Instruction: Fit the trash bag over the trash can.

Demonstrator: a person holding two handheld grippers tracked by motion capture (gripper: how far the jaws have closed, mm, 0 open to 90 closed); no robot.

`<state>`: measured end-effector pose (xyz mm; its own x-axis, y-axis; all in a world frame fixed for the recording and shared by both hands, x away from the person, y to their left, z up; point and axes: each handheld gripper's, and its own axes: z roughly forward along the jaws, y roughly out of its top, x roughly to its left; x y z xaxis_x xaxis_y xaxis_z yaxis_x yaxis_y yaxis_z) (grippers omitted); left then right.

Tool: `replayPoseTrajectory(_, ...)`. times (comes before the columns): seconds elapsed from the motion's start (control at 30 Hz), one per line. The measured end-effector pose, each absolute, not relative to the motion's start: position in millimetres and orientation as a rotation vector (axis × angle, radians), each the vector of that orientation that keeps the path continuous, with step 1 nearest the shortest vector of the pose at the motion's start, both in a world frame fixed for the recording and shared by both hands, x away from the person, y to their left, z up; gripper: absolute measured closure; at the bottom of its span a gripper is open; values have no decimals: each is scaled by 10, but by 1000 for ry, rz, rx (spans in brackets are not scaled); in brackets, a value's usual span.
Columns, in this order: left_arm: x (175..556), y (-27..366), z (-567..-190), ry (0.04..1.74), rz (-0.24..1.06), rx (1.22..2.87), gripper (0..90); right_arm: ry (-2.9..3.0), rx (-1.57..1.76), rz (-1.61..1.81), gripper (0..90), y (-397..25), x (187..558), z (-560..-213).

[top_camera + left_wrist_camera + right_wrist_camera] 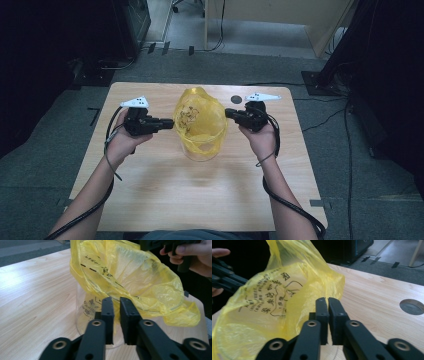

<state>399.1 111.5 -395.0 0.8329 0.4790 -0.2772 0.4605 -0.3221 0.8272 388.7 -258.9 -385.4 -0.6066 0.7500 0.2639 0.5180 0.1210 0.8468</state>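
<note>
Near tabletop's far edge, left gripper (pixel 167 123) and right gripper (pixel 230 113), jaws nearly closed, each pinch yellow plastic bag (pixel 199 120) lining clear container (pixel 202 150)

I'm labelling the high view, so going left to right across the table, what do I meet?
Left tongs → yellow bag lining the clear container → right tongs → round hole in the table.

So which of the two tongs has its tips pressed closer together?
The right tongs: their tips nearly touch beside the yellow bag. The left tongs show a clear gap.
</note>
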Motion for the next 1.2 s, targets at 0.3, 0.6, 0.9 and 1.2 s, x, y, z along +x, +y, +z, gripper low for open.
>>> replayPoseTrajectory(0.3,3996,1088,-3960,709,40,1971,900,2167,1265,1460,900,-2651,3882,-3862)
replayPoseTrajectory(0.6,4017,1046,-4011,710,73,1986,900,2176,1280,1435,900,-2641,3894,-3966)
replayPoseTrajectory(0.9,4043,1020,-4086,723,76,1974,900,2199,1298,1425,900,-2656,3898,-4075)
replayPoseTrajectory(1.2,4053,1057,-4118,722,100,1949,796,2175,1265,1429,756,-2708,3880,-4120)
